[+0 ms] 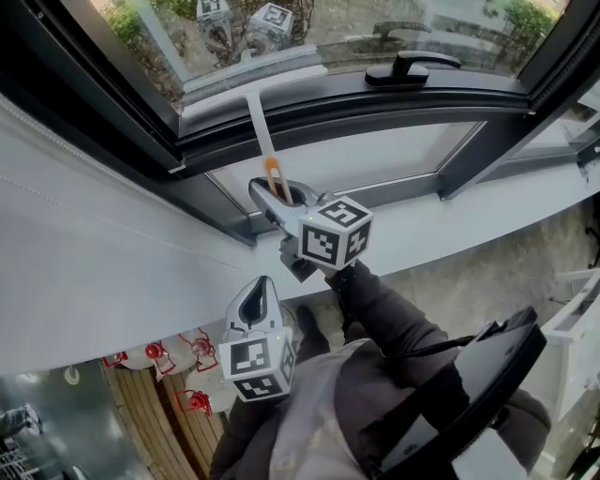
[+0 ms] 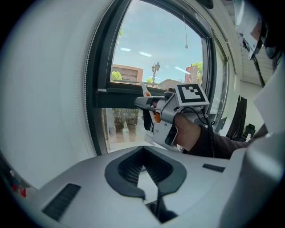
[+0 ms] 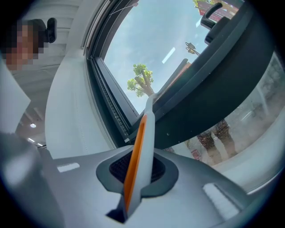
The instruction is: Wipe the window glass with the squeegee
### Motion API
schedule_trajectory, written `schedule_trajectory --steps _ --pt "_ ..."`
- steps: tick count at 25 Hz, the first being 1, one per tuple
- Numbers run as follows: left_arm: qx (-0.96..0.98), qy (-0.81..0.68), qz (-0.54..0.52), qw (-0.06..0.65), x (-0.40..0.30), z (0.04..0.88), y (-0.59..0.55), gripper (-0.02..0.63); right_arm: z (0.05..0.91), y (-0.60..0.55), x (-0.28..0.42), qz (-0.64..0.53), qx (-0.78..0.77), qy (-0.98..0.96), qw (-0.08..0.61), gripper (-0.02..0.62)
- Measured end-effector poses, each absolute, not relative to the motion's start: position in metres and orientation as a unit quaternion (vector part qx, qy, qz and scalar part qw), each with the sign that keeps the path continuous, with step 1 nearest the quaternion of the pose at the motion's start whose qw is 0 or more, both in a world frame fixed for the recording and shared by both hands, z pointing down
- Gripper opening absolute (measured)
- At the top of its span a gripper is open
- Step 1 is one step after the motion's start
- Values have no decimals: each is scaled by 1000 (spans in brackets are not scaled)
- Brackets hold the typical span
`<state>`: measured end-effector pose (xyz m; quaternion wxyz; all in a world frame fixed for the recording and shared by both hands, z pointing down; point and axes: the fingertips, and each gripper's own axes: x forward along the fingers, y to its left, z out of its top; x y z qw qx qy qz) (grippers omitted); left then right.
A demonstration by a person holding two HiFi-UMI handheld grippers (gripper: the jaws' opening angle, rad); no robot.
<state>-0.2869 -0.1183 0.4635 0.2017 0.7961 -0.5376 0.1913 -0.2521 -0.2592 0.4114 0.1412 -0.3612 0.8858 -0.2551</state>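
My right gripper (image 1: pixel 281 195), jaws clamped on the squeegee (image 1: pixel 260 127) handle, sets the blade along the bottom edge of the window glass (image 1: pixel 356 28). My left gripper (image 1: pixel 257 292) hangs below, jaws together and empty. I judge a downward stroke nearly complete, and I cannot tell how much of the pane remains unwiped.

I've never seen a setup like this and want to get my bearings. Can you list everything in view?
squeegee: one, white with an orange strip, blade against the glass
window glass: two panes, clear, above and below the crossbar
window frame: one, dark
window handle: one, black, on the crossbar, right of the squeegee
red objects: several, lower left, too small to identify
right tool: one, grey, shut on the squeegee's handle
left tool: one, grey, shut, empty, held lower
sleeve: one, dark, behind the right tool
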Motion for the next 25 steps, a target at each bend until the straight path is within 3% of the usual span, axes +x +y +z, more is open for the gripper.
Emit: schedule_trajectory --steps 18,25 --pt "754 -587 196 219 -255 478 -102 0 416 -228 -218 -263 -296 906 147 5" --pt "730 -637 159 194 -253 461 -69 0 400 -185 -209 -248 -260 922 142 3"
